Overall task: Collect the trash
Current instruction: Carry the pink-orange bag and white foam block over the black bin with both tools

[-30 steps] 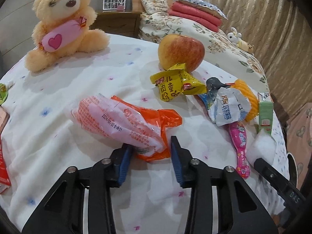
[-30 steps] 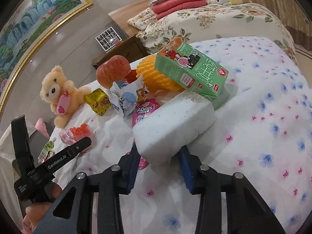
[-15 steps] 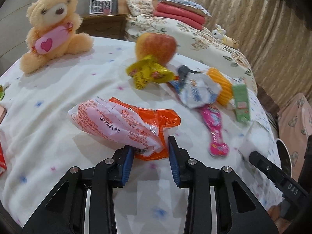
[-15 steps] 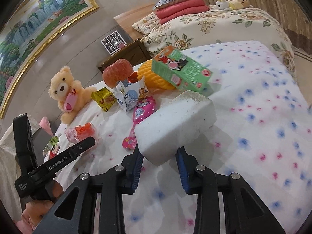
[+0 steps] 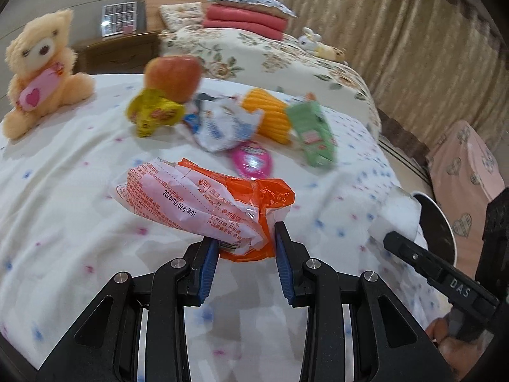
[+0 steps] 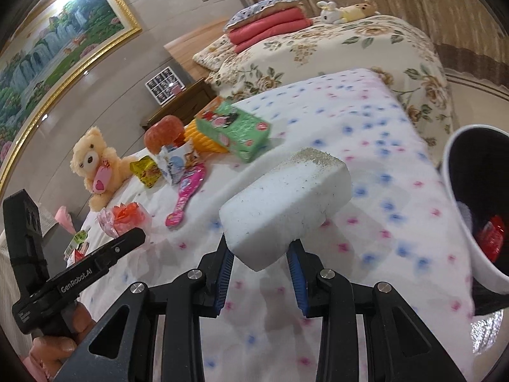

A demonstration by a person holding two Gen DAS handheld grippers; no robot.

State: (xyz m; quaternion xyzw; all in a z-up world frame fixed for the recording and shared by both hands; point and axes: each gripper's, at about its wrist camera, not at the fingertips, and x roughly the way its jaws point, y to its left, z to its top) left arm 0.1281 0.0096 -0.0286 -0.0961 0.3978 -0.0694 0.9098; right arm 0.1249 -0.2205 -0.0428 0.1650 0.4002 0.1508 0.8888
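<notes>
Left claw [image 5: 244, 251] grips the orange wrapper [image 5: 206, 203]; right claw [image 6: 261, 273] clamps a white foam block [image 6: 286, 203]. Flower-dotted white desk [image 6: 366, 121], floral bed [image 6: 350, 44] behind, white bin [image 6: 464, 210] at right.

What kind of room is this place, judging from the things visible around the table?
Most likely a bedroom in a home: a bed with a floral cover, folded red blankets stacked at its head, and a wooden nightstand beside it.

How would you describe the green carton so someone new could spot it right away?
On the flowered white bedspread, look in the clutter near the teddy bear. The green carton lies against the yellow ribbed thing; it is the only boxy green item, with cartoon print.
</notes>
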